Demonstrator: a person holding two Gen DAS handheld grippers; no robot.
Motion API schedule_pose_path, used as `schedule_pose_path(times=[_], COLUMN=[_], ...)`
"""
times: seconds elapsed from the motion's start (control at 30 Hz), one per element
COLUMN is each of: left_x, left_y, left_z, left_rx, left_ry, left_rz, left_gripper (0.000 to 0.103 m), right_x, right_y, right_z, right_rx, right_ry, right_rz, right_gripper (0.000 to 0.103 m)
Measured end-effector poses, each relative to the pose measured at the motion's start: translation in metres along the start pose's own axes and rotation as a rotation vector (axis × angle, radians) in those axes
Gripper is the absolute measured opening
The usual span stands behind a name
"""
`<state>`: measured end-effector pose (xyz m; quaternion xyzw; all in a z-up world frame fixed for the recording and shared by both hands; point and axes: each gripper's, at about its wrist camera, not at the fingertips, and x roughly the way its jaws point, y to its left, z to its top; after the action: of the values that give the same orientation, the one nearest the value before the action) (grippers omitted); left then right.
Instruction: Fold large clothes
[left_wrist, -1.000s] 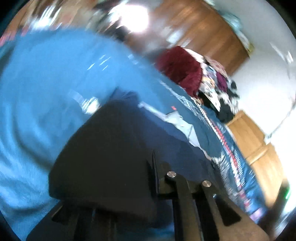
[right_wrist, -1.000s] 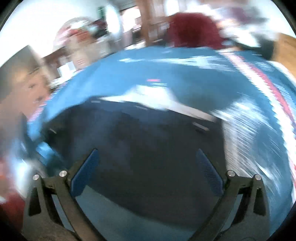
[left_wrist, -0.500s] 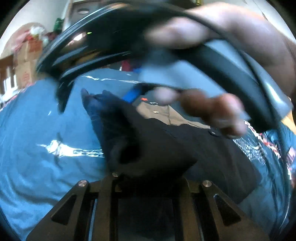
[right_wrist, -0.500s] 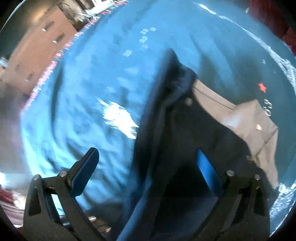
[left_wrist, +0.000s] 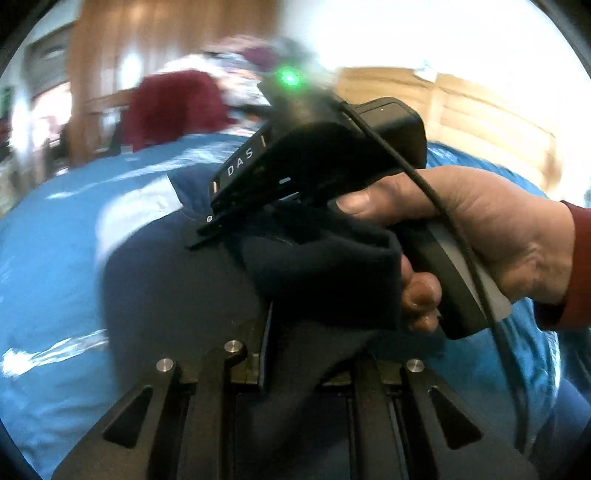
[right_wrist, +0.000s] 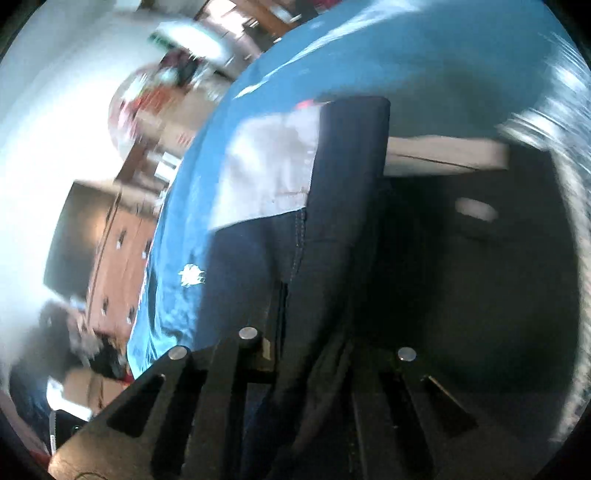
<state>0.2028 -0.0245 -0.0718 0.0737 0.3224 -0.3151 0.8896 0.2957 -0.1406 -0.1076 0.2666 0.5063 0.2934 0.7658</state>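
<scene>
A dark navy garment (left_wrist: 177, 280) with a pale grey panel (left_wrist: 140, 206) lies on a blue bedcover (left_wrist: 55, 258). My left gripper (left_wrist: 314, 354) sits at the bottom of the left wrist view, shut on a bunched fold of the garment. A hand (left_wrist: 480, 229) holds my right gripper (left_wrist: 207, 227) just ahead of it, with the fabric draped under its body. In the right wrist view my right gripper (right_wrist: 317, 343) is shut on a navy fold (right_wrist: 332, 221) that rises between its fingers. The same garment (right_wrist: 461, 277) spreads dark to the right, with the grey panel (right_wrist: 266, 173) on the left.
A maroon cloth (left_wrist: 173, 107) and mixed clothes are piled at the far edge of the bed. Wooden cabinets (left_wrist: 480, 114) stand behind them. A wooden dresser (right_wrist: 118, 258) is beside the bedcover (right_wrist: 406, 48). Both views are motion-blurred.
The right gripper, open over the garment half a second ago, is now shut on a fold. The left gripper keeps its hold. Both cameras have swung, and the right gripper has dropped lower.
</scene>
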Motion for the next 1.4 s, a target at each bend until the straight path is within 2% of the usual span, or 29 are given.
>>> schedule_pose_path(times=[0.07, 0.13, 0.2, 0.33, 0.47, 0.6, 0.7, 0.83, 0.97, 1.13, 1.23, 1.33, 1.4], left_x=[0.025, 0.042, 0.059, 0.081, 0.101, 0.109, 0.092, 0.025, -0.038, -0.070, -0.064, -0.046, -0.029], left_y=[-0.025, -0.045, -0.057, -0.069, -0.072, -0.080, -0.083, -0.073, -0.046, -0.013, 0.004, 0.013, 0.021], left_z=[0.005, 0.012, 0.016, 0.021, 0.012, 0.005, 0.003, -0.012, -0.034, -0.064, -0.074, -0.077, -0.079], left_rx=[0.028, 0.038, 0.039, 0.034, 0.031, 0.027, 0.030, 0.029, -0.041, -0.099, -0.146, -0.149, -0.157], left_ry=[0.031, 0.053, 0.078, 0.115, 0.176, 0.197, 0.209, 0.163, 0.112, 0.112, 0.133, 0.155, 0.179], left_rz=[-0.057, -0.093, -0.117, -0.134, -0.129, -0.110, -0.112, -0.112, -0.043, 0.053, 0.070, 0.069, 0.100], left_gripper=[0.016, 0.016, 0.016, 0.017, 0.019, 0.020, 0.024, 0.034, 0.039, 0.047, 0.047, 0.047, 0.047], right_x=[-0.014, -0.019, -0.027, -0.042, -0.024, -0.031, -0.037, -0.057, -0.074, -0.082, -0.081, -0.082, -0.085], right_y=[-0.029, -0.050, -0.064, -0.072, -0.089, -0.103, -0.115, -0.114, -0.102, -0.094, -0.094, -0.097, -0.097], right_z=[-0.006, -0.009, -0.004, 0.005, 0.006, 0.010, 0.004, -0.011, -0.034, -0.052, -0.062, -0.068, -0.070], right_rx=[0.064, 0.113, 0.125, 0.123, 0.156, 0.176, 0.234, 0.242, 0.203, 0.194, 0.200, 0.209, 0.215], right_ry=[-0.026, -0.024, -0.021, -0.016, 0.045, 0.046, 0.062, 0.074, 0.082, 0.072, 0.067, 0.060, 0.051], right_rz=[0.005, 0.030, 0.020, 0.029, 0.030, 0.085, 0.158, 0.186, 0.198, 0.194, 0.189, 0.164, 0.164], right_gripper=[0.006, 0.006, 0.006, 0.006, 0.006, 0.007, 0.013, 0.026, 0.041, 0.042, 0.041, 0.022, 0.006])
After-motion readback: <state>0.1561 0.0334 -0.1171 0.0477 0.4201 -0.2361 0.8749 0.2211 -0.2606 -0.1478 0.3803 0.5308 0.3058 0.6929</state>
